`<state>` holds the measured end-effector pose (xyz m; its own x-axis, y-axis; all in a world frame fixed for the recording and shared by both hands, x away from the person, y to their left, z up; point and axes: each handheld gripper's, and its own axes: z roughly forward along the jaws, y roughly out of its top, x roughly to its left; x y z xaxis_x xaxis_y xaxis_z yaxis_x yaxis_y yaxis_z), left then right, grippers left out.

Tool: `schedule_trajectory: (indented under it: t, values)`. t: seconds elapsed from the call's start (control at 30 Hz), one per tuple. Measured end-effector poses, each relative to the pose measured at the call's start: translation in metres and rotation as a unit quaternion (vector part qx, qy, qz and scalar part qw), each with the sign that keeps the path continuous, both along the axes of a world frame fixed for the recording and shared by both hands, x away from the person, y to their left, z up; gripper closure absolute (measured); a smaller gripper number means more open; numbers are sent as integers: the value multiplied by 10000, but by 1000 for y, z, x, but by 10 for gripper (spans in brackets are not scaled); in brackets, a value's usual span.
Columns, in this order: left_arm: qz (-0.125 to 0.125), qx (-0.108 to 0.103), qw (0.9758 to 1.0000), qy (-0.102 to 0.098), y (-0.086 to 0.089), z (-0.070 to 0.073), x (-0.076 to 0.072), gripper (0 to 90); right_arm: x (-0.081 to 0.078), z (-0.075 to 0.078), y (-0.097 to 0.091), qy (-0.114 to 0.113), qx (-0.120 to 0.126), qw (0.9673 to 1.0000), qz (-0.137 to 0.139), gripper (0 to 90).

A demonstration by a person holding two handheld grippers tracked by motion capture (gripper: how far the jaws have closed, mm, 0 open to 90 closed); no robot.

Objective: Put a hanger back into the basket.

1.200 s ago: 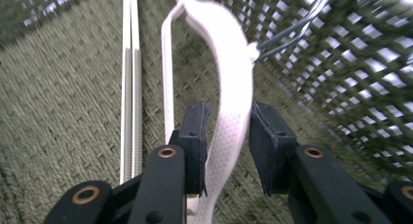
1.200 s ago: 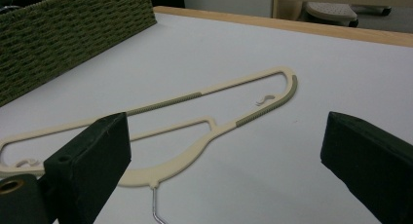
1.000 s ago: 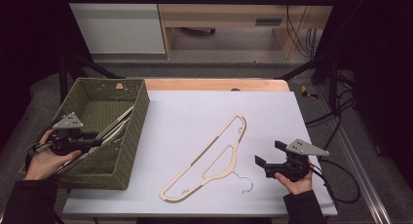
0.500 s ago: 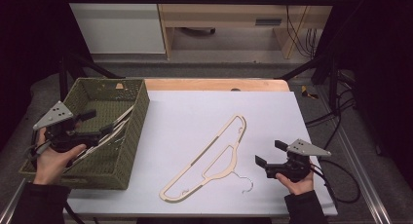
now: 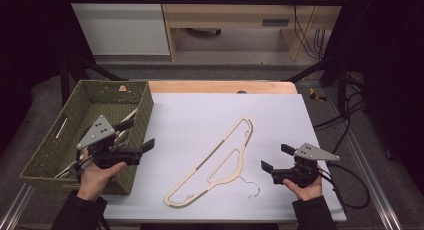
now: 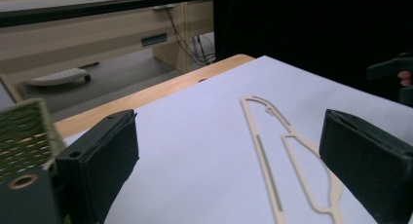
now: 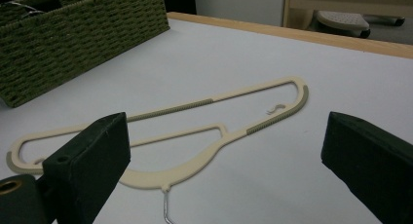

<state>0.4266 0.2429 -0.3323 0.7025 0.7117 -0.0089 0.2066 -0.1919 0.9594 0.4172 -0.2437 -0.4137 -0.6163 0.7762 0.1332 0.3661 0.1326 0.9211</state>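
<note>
My left gripper point(image 5: 137, 135) hangs with its jaws apart and nothing between them, over the near right wall of the basket, pointing out toward the table. My right gripper point(image 5: 272, 157) is also spread wide and empty, held low just right of the hanger, well apart from the left one.

Going from big to small: the table point(image 5: 200, 115) with its pale sheet takes up the middle of the high view. The green woven basket point(image 5: 60, 135) sits at its left edge, and more hangers point(image 5: 131, 115) lie in it against the right wall. The cream hanger point(image 5: 220, 162) lies flat on the sheet, slanting from the near left to the far right, its thin metal hook point(image 5: 252, 190) curling toward me on the near side. In the right gripper view it lies straight ahead between my jaws, the hook nearest.

I judge that one hanger is laid out and I am between picks, the left hand free to go back into the basket or across to the hanger. A pick from the table would call for lowering one jaw flush to the sheet to get under the thin flat frame, best at the thicker neck by the hook.
</note>
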Motion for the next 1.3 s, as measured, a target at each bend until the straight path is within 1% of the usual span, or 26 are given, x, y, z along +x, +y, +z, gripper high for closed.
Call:
schedule_trajectory:
  t: [0.07, 0.13, 0.2, 0.27, 0.3, 0.33, 0.4, 0.43, 0.47, 0.5, 0.57, 0.67, 0.7, 0.77, 0.83, 0.87, 0.93, 1.0, 1.13, 1.23, 1.3]
  values:
    - [-45, -54, 10000, 5, -9, -6, -2, 68, 0, 0, 0, 12, -13, 10000, 46, 42]
    - [-82, -23, 10000, 11, -17, -14, -4, 68, 0, 0, 1, 25, 4, 10000, 44, 40]
    - [-185, -38, 9998, 93, -25, -22, -5, 68, 0, 0, 2, 59, 57, 9999, 74, 41]
    - [-191, 4, 9998, 116, -31, -29, -6, 66, 0, 0, 4, 42, 111, 9999, 103, 48]
    - [-219, 26, 9996, 157, -34, -32, -6, 68, 0, 0, 5, 71, 135, 9998, 112, 46]
    - [-232, 47, 9995, 227, -37, -36, -5, 68, 0, -1, 5, 72, 87, 9998, 139, 46]
    - [-244, -2, 9993, 291, -43, -45, -6, 69, -1, -1, 8, 136, 11, 9998, 149, 45]
    - [-274, 37, 9991, 329, -46, -49, -7, 70, 0, -1, 9, 180, -21, 9997, 155, 45]
    - [-289, 146, 9988, 376, -48, -52, -7, 70, -1, -1, 10, 218, -33, 9996, 181, 51]
    - [-293, 153, 9987, 380, -50, -55, -7, 68, -1, -1, 11, 247, -18, 9994, 247, 71]
    - [-342, 124, 9983, 463, -53, -60, -6, 69, -1, -2, 13, 312, -21, 9989, 338, 76]
    - [-387, 228, 9976, 526, -58, -67, -6, 65, -2, -3, 18, 332, -62, 9986, 418, 71]
    - [-413, 260, 9971, 577, -59, -69, -6, 64, -2, -3, 19, 321, -87, 9986, 402, 72]
    - [-442, 285, 9967, 615, -61, -74, -5, 63, -3, -3, 22, 311, -167, 9984, 442, 71]
    - [-457, 343, 9960, 680, -62, -78, -4, 61, -3, -4, 26, 378, -256, 9976, 515, 86]
    - [-458, 345, 9958, 708, -63, -80, -4, 57, -3, -4, 29, 437, -315, 9970, 564, 92]
    - [-486, 328, 9952, 784, -63, -82, -3, 57, -3, -8, 35, 478, -447, 9960, 606, 101]
    - [-461, 395, 9952, 772, -64, -84, -3, 56, -2, -12, 42, 528, -589, 9950, 615, 122]
    - [-456, 427, 9947, 820, -65, -88, -3, 56, 0, -22, 50, 655, -774, 9927, 655, 206]
    - [-465, 454, 9943, 849, -66, -90, -3, 56, 2, -29, 55, 755, -894, 9913, 604, 272]
    - [-475, 455, 9943, 844, -67, -90, -3, 56, 3, -33, 58, 879, -970, 9895, 606, 291]
